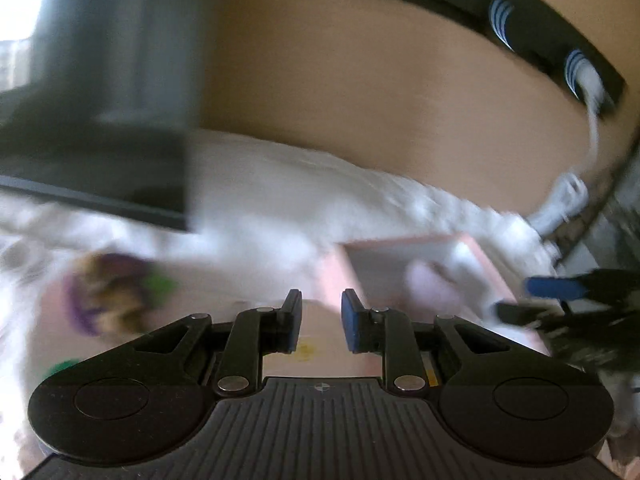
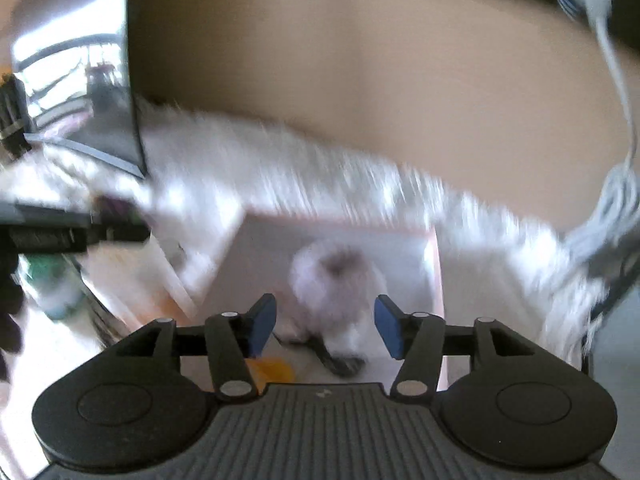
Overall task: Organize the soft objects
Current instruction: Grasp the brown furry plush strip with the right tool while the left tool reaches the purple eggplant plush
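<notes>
Our right tongs (image 2: 325, 326) hang apart above the pale plush toy (image 2: 334, 280) in the pink box (image 2: 436, 264). Left tongs (image 1: 321, 318) are apart, empty. We judge the toy light and squashy; pinch its round middle.

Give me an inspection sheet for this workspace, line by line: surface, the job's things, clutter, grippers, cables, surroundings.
Surface: white fluffy cover, blurred by motion.
Job's things: pink box, open; a pale plush toy lies inside it. A purple, brown and green soft toy lies outside the box on the cover.
Clutter: orange item near the box; a green and white object; both too blurred to name.
Grippers: left gripper open and empty; right gripper open and empty, above the plush toy.
Cables: white cable hanging down the wall to a bundle.
Surroundings: tan wall; a dark monitor; a dark patterned strip higher up.
</notes>
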Action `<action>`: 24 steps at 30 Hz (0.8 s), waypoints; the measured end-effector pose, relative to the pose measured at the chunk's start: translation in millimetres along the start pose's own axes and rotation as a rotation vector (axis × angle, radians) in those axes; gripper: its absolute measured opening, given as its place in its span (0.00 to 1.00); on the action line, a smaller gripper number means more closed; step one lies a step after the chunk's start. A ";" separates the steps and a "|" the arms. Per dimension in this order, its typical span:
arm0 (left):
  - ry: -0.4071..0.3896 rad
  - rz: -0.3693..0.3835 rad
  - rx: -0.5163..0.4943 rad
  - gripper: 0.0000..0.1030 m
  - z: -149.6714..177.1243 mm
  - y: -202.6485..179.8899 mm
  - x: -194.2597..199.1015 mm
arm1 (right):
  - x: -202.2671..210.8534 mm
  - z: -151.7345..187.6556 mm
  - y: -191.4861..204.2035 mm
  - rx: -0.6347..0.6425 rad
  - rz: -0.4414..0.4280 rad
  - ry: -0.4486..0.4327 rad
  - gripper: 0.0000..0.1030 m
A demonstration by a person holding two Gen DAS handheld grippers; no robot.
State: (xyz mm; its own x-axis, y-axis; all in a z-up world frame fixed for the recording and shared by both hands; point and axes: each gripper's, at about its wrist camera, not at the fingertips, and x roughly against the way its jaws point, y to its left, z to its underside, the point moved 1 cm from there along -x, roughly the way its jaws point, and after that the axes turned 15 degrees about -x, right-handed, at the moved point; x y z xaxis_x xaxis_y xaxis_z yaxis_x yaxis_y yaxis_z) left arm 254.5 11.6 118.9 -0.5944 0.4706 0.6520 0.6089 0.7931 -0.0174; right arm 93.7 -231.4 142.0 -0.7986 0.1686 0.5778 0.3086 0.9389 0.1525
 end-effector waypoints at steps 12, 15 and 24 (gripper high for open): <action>-0.056 -0.150 0.244 0.24 65.1 125.4 85.1 | -28.0 -65.5 157.4 0.052 -0.262 0.204 0.57; -0.061 -0.105 0.186 0.24 83.9 116.2 89.0 | -32.2 -44.2 181.3 0.116 -0.233 0.228 0.57; -0.005 0.039 0.088 0.24 132.4 59.0 68.3 | -54.7 -20.9 204.1 0.266 -0.247 0.322 0.49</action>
State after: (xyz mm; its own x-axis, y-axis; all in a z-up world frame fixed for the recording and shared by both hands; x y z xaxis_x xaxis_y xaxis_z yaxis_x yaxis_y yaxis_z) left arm 180.3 141.7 62.1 -0.5736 0.5035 0.6461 0.5835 0.8048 -0.1091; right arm 211.1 -55.2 158.3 -0.6179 -0.1313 0.7752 -0.0464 0.9903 0.1307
